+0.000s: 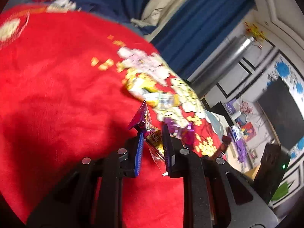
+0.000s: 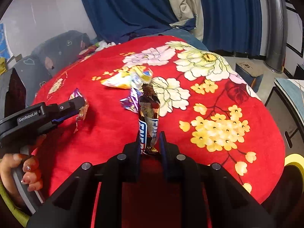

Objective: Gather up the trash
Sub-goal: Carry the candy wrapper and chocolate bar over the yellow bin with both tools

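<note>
My left gripper point(image 1: 152, 133) is shut on a purple and gold snack wrapper point(image 1: 150, 133), held just above the red flowered blanket point(image 1: 57, 76). From the right wrist view the left gripper point(image 2: 79, 104) is at the left with that wrapper point(image 2: 80, 112) in its jaws. My right gripper point(image 2: 150, 138) is shut on a brown candy bar wrapper with blue and white lettering point(image 2: 149, 114), which stands upright. A yellow and white chip bag point(image 2: 127, 78) and a crumpled purple foil wrapper point(image 2: 131, 100) lie on the blanket beyond it. The chip bag point(image 1: 152, 95) shows blurred in the left wrist view.
Blue curtains point(image 2: 133, 9) hang behind the bed. Grey cushions point(image 2: 57, 53) and clutter sit at the far left. A silver duct point(image 2: 275, 28) rises at the right. A yellow rim point(image 2: 293, 163) shows at the bed's right edge. A dark screen point(image 1: 281, 112) stands on the right wall.
</note>
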`<state>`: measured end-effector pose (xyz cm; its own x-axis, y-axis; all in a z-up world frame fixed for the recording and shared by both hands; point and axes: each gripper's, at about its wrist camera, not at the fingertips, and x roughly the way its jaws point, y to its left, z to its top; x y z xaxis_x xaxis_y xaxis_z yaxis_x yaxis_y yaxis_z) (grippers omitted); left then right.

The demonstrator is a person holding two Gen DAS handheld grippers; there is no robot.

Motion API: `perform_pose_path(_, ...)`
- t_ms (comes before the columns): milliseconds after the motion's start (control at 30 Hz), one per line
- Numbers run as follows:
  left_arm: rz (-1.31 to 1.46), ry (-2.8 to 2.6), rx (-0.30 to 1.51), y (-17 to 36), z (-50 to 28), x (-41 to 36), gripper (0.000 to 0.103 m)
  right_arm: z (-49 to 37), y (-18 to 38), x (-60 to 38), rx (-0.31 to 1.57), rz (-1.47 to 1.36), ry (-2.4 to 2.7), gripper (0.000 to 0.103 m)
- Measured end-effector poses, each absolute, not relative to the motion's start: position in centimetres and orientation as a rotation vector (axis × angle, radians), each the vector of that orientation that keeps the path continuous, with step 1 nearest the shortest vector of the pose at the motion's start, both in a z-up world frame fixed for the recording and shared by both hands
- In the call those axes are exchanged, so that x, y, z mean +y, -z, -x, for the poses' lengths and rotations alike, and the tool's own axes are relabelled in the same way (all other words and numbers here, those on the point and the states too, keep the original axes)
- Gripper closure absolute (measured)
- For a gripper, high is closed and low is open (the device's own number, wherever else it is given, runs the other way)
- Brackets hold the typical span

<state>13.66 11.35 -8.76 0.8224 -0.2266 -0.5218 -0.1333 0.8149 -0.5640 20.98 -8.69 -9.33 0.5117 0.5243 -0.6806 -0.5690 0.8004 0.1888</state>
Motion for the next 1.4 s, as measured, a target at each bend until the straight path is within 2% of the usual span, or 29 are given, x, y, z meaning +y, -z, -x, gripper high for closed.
perform_pose_path(400, 0.480, 0.121, 0.528, 4.9, -12.2, 7.3, 0.090, -19.2, 6.8, -10.5, 0.756, 0.026, -0.671, 0.086)
perform_pose_path(767, 0.421, 0.184, 0.513, 4.0, -11.3, 4.2, 0.090, -18.4, 4.9, -15.4, 0.722, -0.036, -0.593, 0.086)
perform_pose_path(1400, 0.294, 0.293, 0.529, 3.7, -10.6, -2.4, 0.090, -17.8, 5.6, -25.3, 0.707, -0.136, -0.404, 0.086)
